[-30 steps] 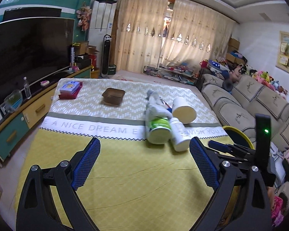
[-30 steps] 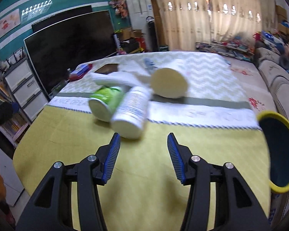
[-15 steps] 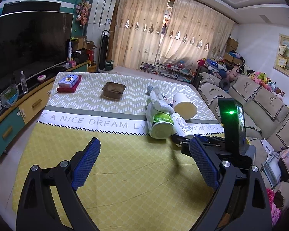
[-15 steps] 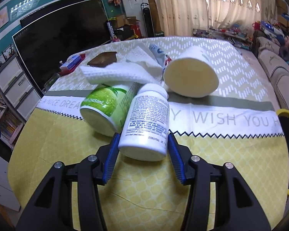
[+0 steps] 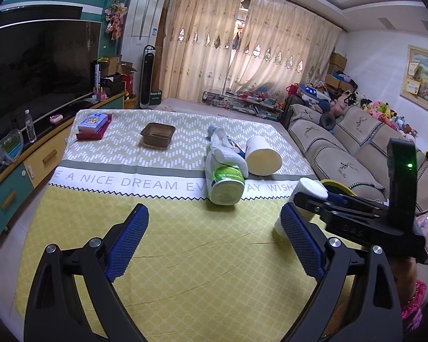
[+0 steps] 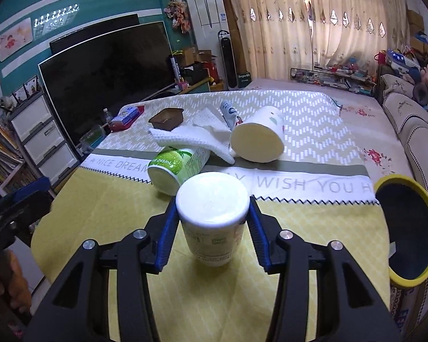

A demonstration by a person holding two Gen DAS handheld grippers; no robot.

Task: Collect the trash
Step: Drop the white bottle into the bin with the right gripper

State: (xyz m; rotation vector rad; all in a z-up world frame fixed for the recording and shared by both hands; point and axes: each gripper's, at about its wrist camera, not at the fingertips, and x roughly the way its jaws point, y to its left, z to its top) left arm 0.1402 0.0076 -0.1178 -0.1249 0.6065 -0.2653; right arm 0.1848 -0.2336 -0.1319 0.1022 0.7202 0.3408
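Clamped between my right fingers [image 6: 168, 229] is the white bottle [image 6: 212, 213], both blue pads pressed to its sides. Half a second ago it lay on its side on the cloth [image 5: 185, 245] next to the green can [image 5: 225, 183]; now it hangs upright in my right gripper [image 6: 212, 228], off the cloth and away from the pile. From the left view it sits at the right edge of the table, held near the yellow-rimmed bin [image 6: 408, 228].

That, as I judge it, settles the pick: 1 piece of trash is in hand and what it needs next is a short carry right, over the bin's dark mouth, then a release. The bottle's wide top sits above my pads, so I'd keep it upright while moving.

My left gripper [image 5: 214, 242] is spread wide and holds nothing, hovering over bare yellow cloth.

Left on the table are the can, the towel [image 6: 191, 136] draped over it, the paper cup [image 6: 256, 139] on its side, and a small tube [image 6: 228, 112] behind.
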